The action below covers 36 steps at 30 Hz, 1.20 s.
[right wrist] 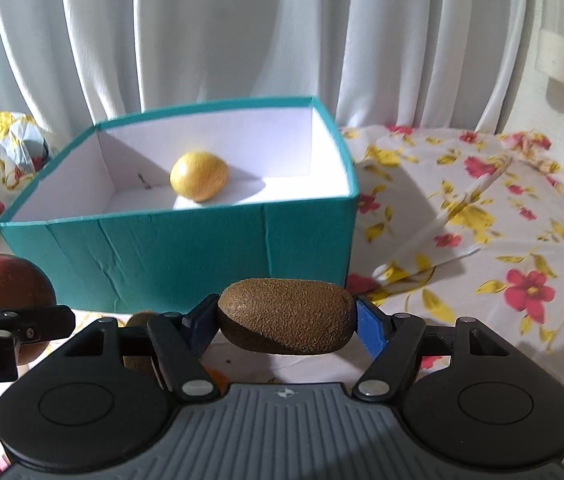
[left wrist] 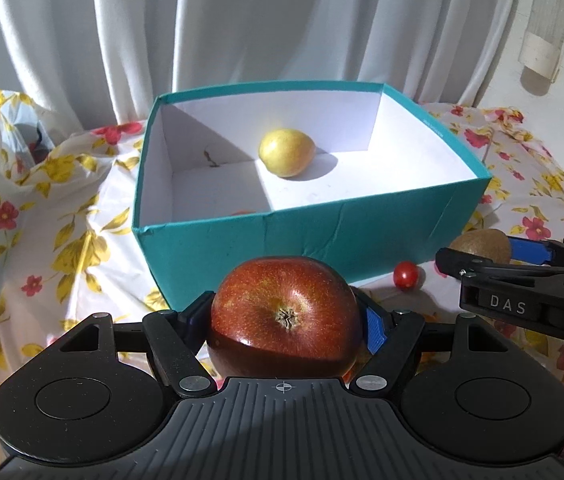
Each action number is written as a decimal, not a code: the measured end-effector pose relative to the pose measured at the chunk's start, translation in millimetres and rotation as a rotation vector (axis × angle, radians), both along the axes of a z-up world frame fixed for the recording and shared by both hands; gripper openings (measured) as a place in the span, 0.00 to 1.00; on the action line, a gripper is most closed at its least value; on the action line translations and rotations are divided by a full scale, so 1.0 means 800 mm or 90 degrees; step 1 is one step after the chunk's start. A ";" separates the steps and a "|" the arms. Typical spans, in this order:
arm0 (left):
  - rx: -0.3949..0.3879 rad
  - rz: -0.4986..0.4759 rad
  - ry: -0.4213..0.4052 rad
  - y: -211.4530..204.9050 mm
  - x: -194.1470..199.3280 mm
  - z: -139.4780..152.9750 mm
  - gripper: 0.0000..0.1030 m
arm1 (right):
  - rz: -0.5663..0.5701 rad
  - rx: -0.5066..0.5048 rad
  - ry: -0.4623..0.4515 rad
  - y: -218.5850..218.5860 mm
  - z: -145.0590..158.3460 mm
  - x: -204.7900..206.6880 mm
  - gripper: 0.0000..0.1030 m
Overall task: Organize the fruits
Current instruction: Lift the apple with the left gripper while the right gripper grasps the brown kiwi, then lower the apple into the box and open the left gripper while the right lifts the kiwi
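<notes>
My left gripper (left wrist: 285, 320) is shut on a red apple (left wrist: 284, 316), held in front of the teal box (left wrist: 302, 236). The apple also shows at the left of the right wrist view (right wrist: 3, 284). My right gripper (right wrist: 286, 324) is shut on a brown kiwi (right wrist: 286, 320), held in front of the box (right wrist: 185, 256); the kiwi shows in the left wrist view (left wrist: 482, 246) too. A yellow fruit (left wrist: 286, 152) lies inside the white-lined box, also seen in the right wrist view (right wrist: 198, 176).
A cherry tomato (left wrist: 406, 275) lies on the floral cloth (left wrist: 61, 240) by the box's front right corner. Another kiwi (right wrist: 141, 320) sits behind my right gripper's left finger. White curtains (left wrist: 241, 20) hang behind. A bit of orange shows inside the box's near wall (left wrist: 241, 213).
</notes>
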State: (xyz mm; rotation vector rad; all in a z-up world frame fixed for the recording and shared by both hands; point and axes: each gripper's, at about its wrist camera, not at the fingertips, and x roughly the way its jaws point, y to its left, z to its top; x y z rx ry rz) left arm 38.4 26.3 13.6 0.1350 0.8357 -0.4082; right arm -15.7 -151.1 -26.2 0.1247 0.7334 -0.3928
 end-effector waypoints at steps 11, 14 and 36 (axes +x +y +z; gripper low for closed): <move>-0.023 -0.029 -0.052 -0.024 0.007 0.050 0.75 | -0.029 -0.032 -0.062 -0.004 0.039 -0.023 0.69; -0.022 -0.019 -0.071 -0.029 0.014 0.061 0.75 | -0.036 -0.038 -0.074 -0.004 0.045 -0.029 0.69; -0.003 0.062 -0.094 -0.040 0.081 0.063 0.75 | -0.064 -0.061 -0.114 -0.003 0.061 -0.050 0.69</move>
